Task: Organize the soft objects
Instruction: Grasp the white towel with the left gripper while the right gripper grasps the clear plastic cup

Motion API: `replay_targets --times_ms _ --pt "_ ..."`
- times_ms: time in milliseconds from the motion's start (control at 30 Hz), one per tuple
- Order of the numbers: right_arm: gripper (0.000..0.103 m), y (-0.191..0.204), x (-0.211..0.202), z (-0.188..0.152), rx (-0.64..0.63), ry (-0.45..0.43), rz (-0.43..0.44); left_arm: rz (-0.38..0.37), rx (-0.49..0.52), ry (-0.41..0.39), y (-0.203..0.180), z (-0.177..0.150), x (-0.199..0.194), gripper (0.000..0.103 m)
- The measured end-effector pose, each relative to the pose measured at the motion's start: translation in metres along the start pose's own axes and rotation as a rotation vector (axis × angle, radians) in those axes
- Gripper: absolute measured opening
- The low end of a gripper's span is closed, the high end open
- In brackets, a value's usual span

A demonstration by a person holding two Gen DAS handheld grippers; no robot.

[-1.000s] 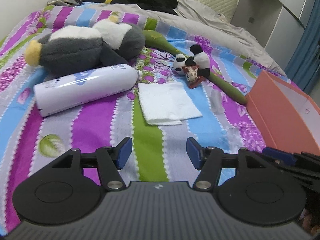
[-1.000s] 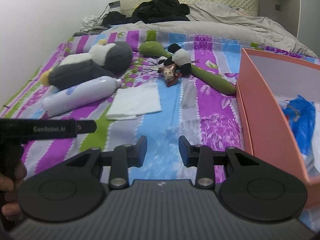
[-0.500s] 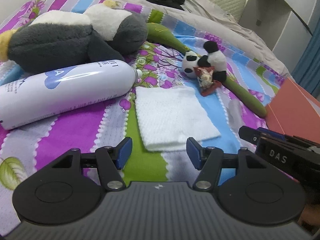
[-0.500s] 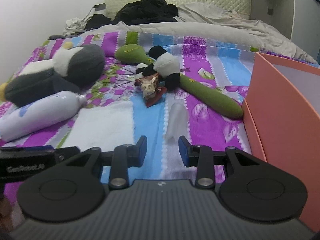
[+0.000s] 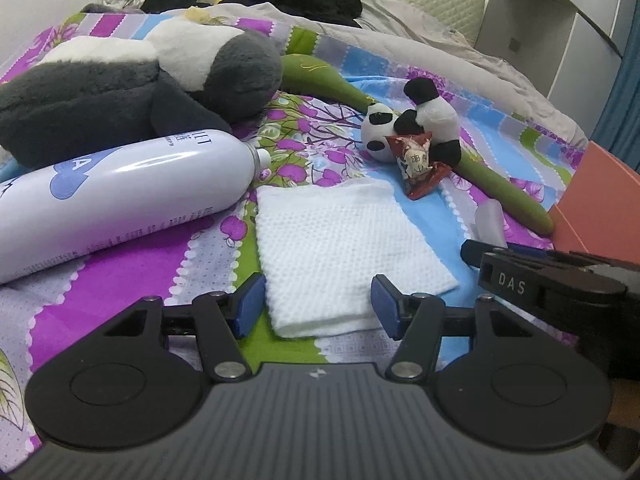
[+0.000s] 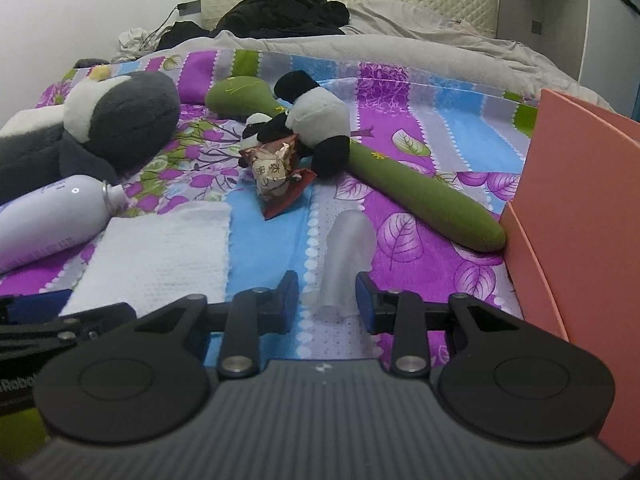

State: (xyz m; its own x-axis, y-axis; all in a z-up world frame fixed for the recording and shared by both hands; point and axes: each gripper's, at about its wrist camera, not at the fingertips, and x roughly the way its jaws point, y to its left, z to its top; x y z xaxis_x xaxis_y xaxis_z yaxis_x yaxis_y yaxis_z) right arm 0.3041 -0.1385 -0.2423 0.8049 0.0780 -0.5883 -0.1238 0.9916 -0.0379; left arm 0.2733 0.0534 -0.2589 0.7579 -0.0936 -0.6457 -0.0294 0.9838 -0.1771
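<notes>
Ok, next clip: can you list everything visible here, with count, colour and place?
large plush toy: one, grey and white, far left of the bed
spray bottle: one, white with blue print, lying in front of the large plush
folded cloth: one, white, flat at the centre, just ahead of the left fingers
small panda plush: one, black and white, on the green stick
snack packet: one, red-brown, against the panda
green stick: one, long padded, running diagonally toward the box
clear tube: one, translucent, ahead of the right fingers
box: one, salmon, right edge
dark clothes: a pile, black, by the headboard
left gripper: open
right gripper: open
</notes>
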Motion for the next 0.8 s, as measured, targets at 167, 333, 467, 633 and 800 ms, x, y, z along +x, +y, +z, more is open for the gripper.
replay_targets --times_ms 167,333,467,633,800 --pt "0.013 0.0 -0.004 0.002 -0.012 0.001 -0.007 0.024 0.023 -0.011 -0.004 -0.003 0.001 0.03" --pt "0.011 0.0 -0.015 0.004 -0.023 0.0 -0.004 0.003 0.019 -0.004 -0.005 -0.003 0.0 0.012" --pt "0.011 -0.003 -0.027 0.004 -0.019 -0.004 -0.003 -0.004 0.0 -0.004 -0.008 -0.003 -0.007 0.011" --pt "0.01 -0.003 -0.045 0.001 -0.048 0.006 0.005 -0.018 -0.032 0.0 -0.008 -0.005 -0.021 0.011" --pt "0.011 -0.003 -0.069 -0.004 -0.051 0.016 0.026 -0.031 -0.063 0.009 -0.009 -0.006 -0.042 0.011"
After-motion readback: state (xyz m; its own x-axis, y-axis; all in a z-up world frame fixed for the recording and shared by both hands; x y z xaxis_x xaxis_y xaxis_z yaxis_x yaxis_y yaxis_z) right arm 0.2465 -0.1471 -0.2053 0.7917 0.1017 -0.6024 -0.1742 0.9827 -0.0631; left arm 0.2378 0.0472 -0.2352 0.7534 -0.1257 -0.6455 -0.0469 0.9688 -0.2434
